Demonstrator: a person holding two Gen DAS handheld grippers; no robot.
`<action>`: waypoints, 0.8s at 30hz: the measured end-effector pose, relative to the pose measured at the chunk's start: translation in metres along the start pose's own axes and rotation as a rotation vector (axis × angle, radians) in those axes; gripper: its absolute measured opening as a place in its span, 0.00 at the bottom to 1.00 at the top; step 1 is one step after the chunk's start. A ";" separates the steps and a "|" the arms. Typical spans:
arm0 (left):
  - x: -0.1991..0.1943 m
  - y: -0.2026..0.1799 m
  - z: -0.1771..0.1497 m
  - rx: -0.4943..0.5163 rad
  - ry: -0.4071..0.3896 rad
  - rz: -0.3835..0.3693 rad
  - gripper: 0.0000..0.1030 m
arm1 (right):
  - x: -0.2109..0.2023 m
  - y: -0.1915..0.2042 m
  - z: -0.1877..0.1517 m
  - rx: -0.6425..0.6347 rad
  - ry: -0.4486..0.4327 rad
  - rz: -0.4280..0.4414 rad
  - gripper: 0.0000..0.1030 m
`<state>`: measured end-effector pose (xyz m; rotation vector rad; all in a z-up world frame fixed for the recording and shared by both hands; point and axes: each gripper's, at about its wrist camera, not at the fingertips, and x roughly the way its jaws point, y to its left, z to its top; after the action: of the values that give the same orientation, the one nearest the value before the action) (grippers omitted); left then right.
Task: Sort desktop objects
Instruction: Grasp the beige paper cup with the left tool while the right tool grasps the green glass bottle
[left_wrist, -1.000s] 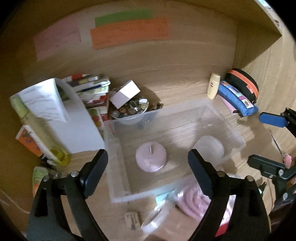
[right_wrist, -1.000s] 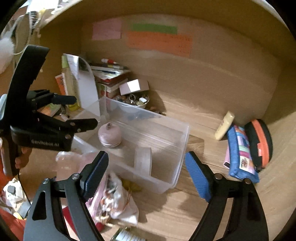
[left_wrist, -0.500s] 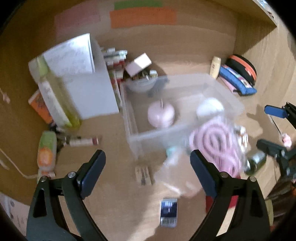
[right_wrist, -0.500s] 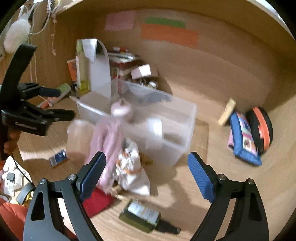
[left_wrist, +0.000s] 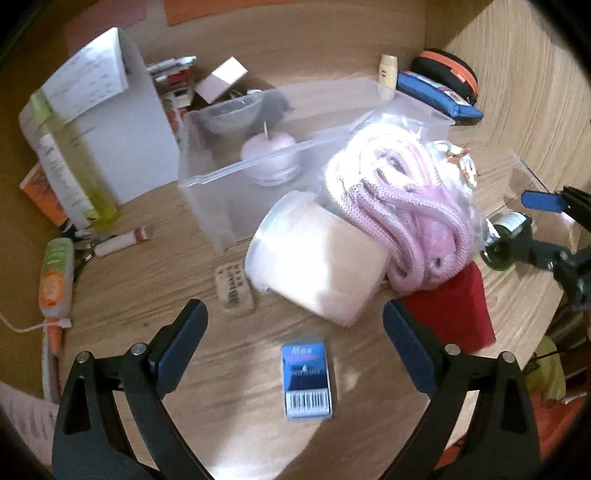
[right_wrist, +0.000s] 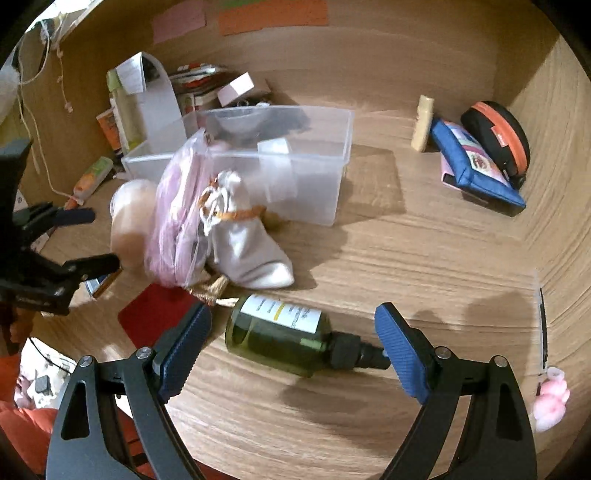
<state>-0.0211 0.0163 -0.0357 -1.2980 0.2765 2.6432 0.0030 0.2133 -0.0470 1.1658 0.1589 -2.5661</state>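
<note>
A clear plastic bin (left_wrist: 221, 184) (right_wrist: 332, 155) stands on the wooden desk and holds a pink candle (left_wrist: 271, 155) and a tape roll (right_wrist: 275, 162). In front of it lie a big tape roll (left_wrist: 317, 258), a bag of pink rope (left_wrist: 406, 206) (right_wrist: 177, 214), a white pouch (right_wrist: 247, 236), a red box (left_wrist: 454, 314) and a small blue box (left_wrist: 306, 380). A dark green bottle (right_wrist: 280, 332) lies on its side. My left gripper (left_wrist: 295, 347) is open above the blue box. My right gripper (right_wrist: 291, 350) is open over the bottle.
A white folder and a yellow-green bottle (left_wrist: 74, 166) stand at the left by books. A blue pencil case (right_wrist: 476, 166) and a black-orange case (right_wrist: 498, 133) lie at the right by a cream tube (right_wrist: 423, 123). A tube (left_wrist: 55, 277) lies at the left edge.
Both grippers have pulled back and tilted down from the bin. The blue box now lies between my left fingers, and the green bottle between my right fingers. Both stay open.
</note>
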 end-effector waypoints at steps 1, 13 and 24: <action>0.004 0.000 0.003 0.000 0.003 -0.004 0.94 | 0.002 0.000 0.000 0.004 0.003 0.004 0.86; 0.026 -0.003 0.018 -0.029 0.002 -0.090 0.86 | 0.021 -0.010 -0.001 0.028 0.047 0.093 0.75; 0.016 0.008 0.015 -0.080 -0.022 -0.072 0.75 | 0.003 -0.022 0.015 0.048 -0.033 0.092 0.75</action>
<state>-0.0442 0.0132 -0.0387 -1.2767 0.1201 2.6305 -0.0168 0.2303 -0.0406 1.1195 0.0353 -2.5199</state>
